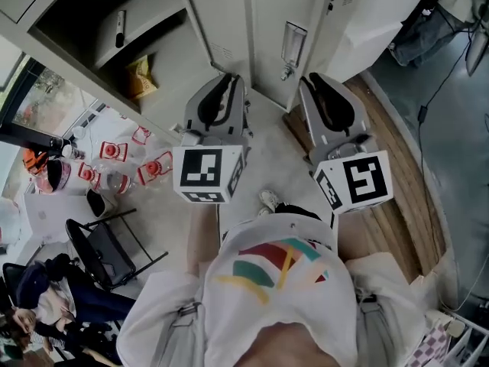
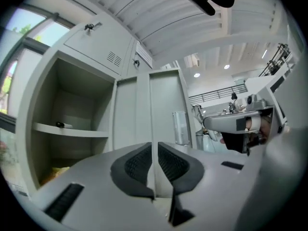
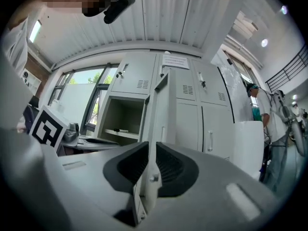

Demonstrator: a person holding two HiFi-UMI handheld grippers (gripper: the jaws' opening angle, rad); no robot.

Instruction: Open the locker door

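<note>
A bank of grey lockers fills the top of the head view. One compartment (image 1: 99, 29) (image 2: 72, 114) (image 3: 122, 117) stands open, with a shelf inside. Its door (image 3: 161, 109) swings out towards me and shows edge-on in the right gripper view. To its right is a shut door with a metal handle plate (image 1: 293, 46) (image 2: 180, 126). My left gripper (image 1: 229, 77) (image 2: 154, 150) and right gripper (image 1: 309, 79) (image 3: 150, 150) hang side by side just short of the lockers. Each one's jaws stand a narrow slit apart, and I see nothing held in either.
A tall white box (image 1: 382, 14) (image 3: 250, 143) stands right of the lockers. Bottles with red caps (image 1: 114, 159) and a black chair (image 1: 99, 251) are on the left. A seated person (image 1: 38, 297) is at the lower left, and another person (image 3: 262, 109) stands far right.
</note>
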